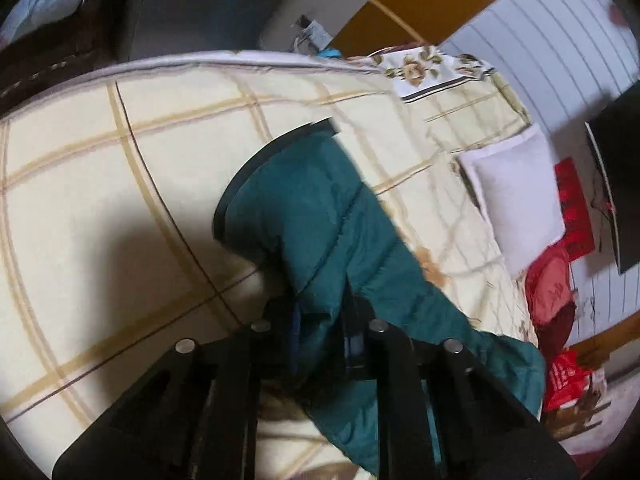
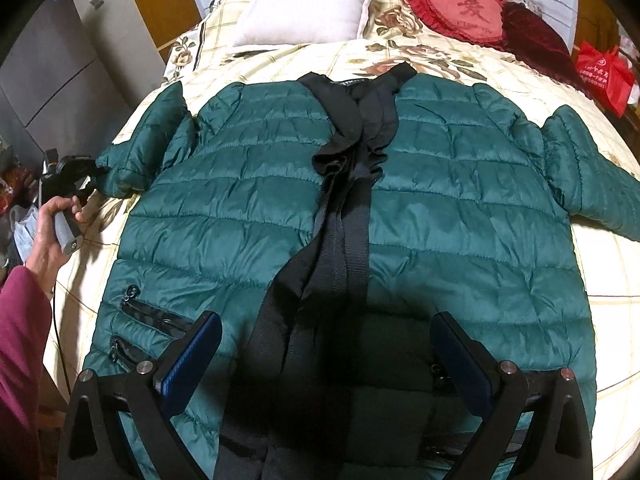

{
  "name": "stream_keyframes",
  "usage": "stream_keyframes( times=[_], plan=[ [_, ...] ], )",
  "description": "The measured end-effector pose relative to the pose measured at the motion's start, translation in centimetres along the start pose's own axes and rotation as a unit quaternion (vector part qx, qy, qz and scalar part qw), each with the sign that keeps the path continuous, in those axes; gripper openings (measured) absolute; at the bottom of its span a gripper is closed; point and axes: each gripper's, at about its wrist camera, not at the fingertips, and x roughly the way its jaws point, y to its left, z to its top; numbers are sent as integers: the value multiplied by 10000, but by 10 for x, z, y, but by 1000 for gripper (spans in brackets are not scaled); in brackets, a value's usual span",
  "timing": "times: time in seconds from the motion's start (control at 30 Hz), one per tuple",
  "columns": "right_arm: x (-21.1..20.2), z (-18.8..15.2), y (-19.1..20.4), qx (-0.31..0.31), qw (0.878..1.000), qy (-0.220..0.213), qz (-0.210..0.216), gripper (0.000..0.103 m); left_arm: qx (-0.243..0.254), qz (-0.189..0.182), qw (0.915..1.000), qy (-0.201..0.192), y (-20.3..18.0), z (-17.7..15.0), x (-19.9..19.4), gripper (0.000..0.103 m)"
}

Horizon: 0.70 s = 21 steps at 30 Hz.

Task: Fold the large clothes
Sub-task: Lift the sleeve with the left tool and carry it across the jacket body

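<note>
Left wrist view: the left gripper (image 1: 320, 332) is clamped on the sleeve (image 1: 316, 216) of a green jacket, the quilted cloth bunched between its pads near the black-edged cuff (image 1: 256, 168). The sleeve trails off to the lower right across the bed (image 1: 80, 184), whose checked cream cover lies bare on the far side. By the look of it, this is the first fold: the sleeve has been taken but not yet carried across. Next, the sleeve has to be lifted clear of the cover and laid inward over the chest without the slippery shell pulling free. A white pillow (image 1: 516, 196) and red cushions (image 1: 548, 292) sit at the head of the bed, well apart from the sleeve.

Right wrist view: the jacket (image 2: 460, 208) lies spread face up in the middle of the bed (image 2: 608, 320), collar toward the pillow (image 2: 308, 4), both sleeves out to the sides. The right gripper (image 2: 326, 356) hangs released over the hem, its blue pads wide apart and holding nothing. At far left a hand (image 2: 52, 224) in a magenta sleeve holds the left gripper (image 2: 90, 174) at the jacket's cuff. A black placket (image 2: 340, 200) runs rumpled down the front and may make a lump under a folded sleeve. A heart cushion (image 2: 468, 12) and a red bag (image 2: 604, 72) stay clear near the head of the bed.
</note>
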Motion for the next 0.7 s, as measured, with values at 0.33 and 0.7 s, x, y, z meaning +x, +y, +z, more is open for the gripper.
stream_keyframes(
  times=[0.33, 0.7],
  plan=[
    [-22, -10, -2, 40, 9998, -177, 129, 103, 1355, -483, 9879, -583, -64, -21, -113, 12],
    [-37, -16, -22, 11, 9993, -324, -165, 103, 2357, -733, 9661, -754, -140, -75, -175, 12]
  ],
)
